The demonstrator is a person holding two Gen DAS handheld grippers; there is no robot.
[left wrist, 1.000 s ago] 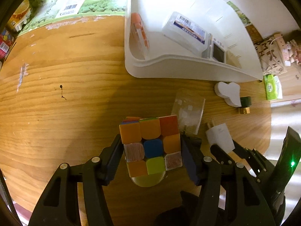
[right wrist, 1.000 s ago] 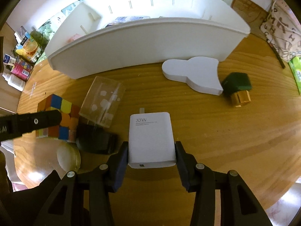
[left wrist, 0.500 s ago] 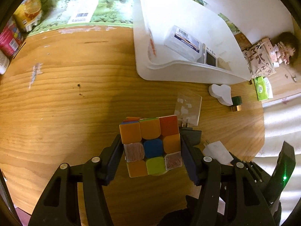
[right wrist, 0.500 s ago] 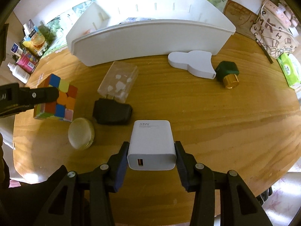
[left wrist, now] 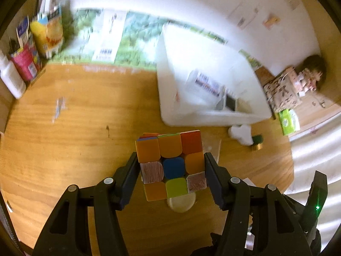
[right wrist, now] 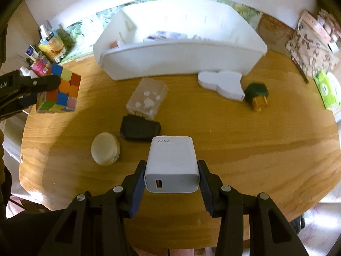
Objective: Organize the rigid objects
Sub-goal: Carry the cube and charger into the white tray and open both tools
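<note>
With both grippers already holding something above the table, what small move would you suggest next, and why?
Probably carry the puzzle cube, clamped in the left gripper, forward and to the right over the white bin. The cube is clear of the wooden table, and the bin is open-topped with other items inside. The right gripper can follow with the white charger.

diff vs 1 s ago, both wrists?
Both tools rose and pulled back from the table. The left tool carried the Rubik's cube up; the right tool lifted the white 33W charger off the wood. Neither grip changed. The white bin, black adapter and round tin stayed put.
</note>
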